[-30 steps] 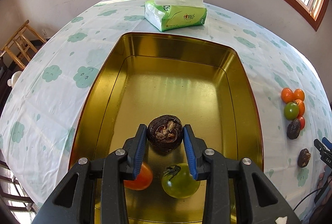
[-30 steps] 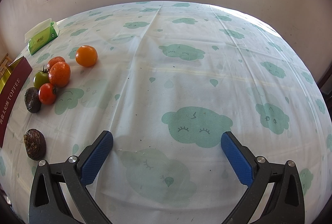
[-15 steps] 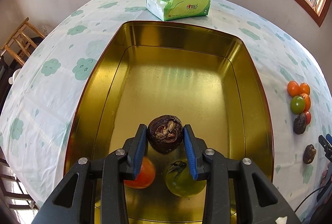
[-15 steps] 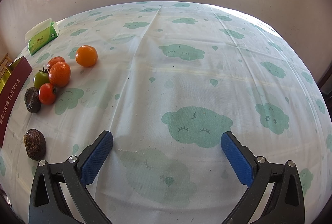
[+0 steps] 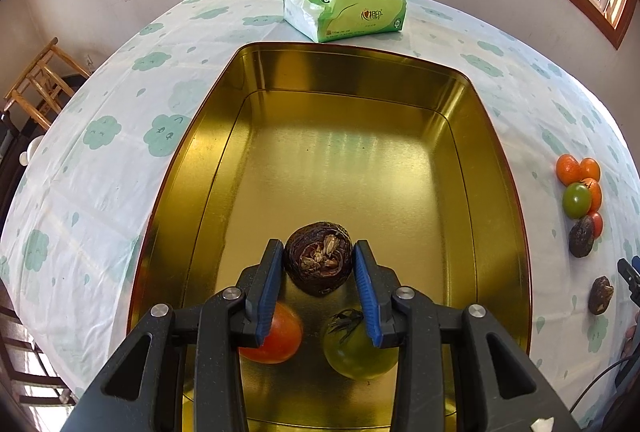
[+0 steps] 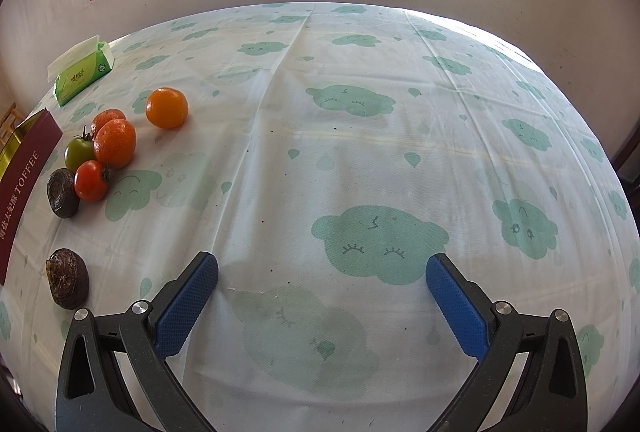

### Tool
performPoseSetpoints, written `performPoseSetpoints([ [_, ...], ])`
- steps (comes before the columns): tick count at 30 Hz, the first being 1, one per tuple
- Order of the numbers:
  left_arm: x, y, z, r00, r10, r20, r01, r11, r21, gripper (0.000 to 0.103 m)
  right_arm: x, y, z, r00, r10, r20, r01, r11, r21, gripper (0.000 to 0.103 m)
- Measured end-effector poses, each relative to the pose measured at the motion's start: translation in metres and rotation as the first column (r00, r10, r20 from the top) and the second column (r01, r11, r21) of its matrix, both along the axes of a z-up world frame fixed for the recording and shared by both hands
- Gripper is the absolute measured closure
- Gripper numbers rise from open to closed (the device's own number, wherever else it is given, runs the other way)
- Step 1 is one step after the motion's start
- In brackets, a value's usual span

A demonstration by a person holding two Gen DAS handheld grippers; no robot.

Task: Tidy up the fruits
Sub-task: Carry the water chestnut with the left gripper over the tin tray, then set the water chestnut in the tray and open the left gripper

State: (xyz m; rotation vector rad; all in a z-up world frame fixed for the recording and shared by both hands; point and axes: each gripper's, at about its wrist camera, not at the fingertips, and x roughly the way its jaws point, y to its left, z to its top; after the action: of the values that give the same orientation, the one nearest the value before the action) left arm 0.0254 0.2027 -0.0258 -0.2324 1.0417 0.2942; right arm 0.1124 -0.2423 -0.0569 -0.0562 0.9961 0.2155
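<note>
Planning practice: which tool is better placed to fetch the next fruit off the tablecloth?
Right: the right tool is open, empty, near the loose dark fruit; the left tool, jaws just opening, grips a brown fruit in the tin.

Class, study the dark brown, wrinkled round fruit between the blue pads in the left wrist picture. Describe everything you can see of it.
The dark brown, wrinkled round fruit is glossy and ridged, with a dry, papery tan crown facing the camera. It sits between the blue pads of the left hand-held gripper, whose jaws have just been opening slightly. It is over the gold metal tin, beyond a red tomato and a green tomato lying there. Whether it rests on the floor cannot be told.
</note>
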Motion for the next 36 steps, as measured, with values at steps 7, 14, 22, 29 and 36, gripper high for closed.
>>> performPoseSetpoints([
  [7,-0.002,0.0,0.004,1.0,-0.008,0.022,0.007,1.0,0.007,0.048,0.0,0.0,0.0,1.0,0.0,0.0,0.0,1.0,0.0,0.0],
  [14,-0.004,-0.002,0.008,0.999,-0.008,0.041,0.007,1.0,0.01,0.047,0.0,0.0,0.0,1.0,0.0,0.0,0.0,1.0,0.0,0.0],
  [22,-0.009,-0.007,0.017,0.998,-0.025,0.059,0.024,0.999,0.032,0.039,0.0,0.0,0.0,1.0,0.0,0.0,0.0,1.0,0.0,0.0],
  [29,-0.019,-0.011,0.028,0.995,-0.02,0.098,0.015,0.998,0.053,0.039,0.0,0.0,0.001,1.0,0.0,0.0,0.0,1.0,-0.001,0.0],
  [36,-0.026,-0.012,0.034,0.994,-0.016,0.104,0.012,0.999,0.038,0.039,0.0,0.0,0.0,1.0,-0.001,0.0,0.001,1.0,0.0,0.0],
])
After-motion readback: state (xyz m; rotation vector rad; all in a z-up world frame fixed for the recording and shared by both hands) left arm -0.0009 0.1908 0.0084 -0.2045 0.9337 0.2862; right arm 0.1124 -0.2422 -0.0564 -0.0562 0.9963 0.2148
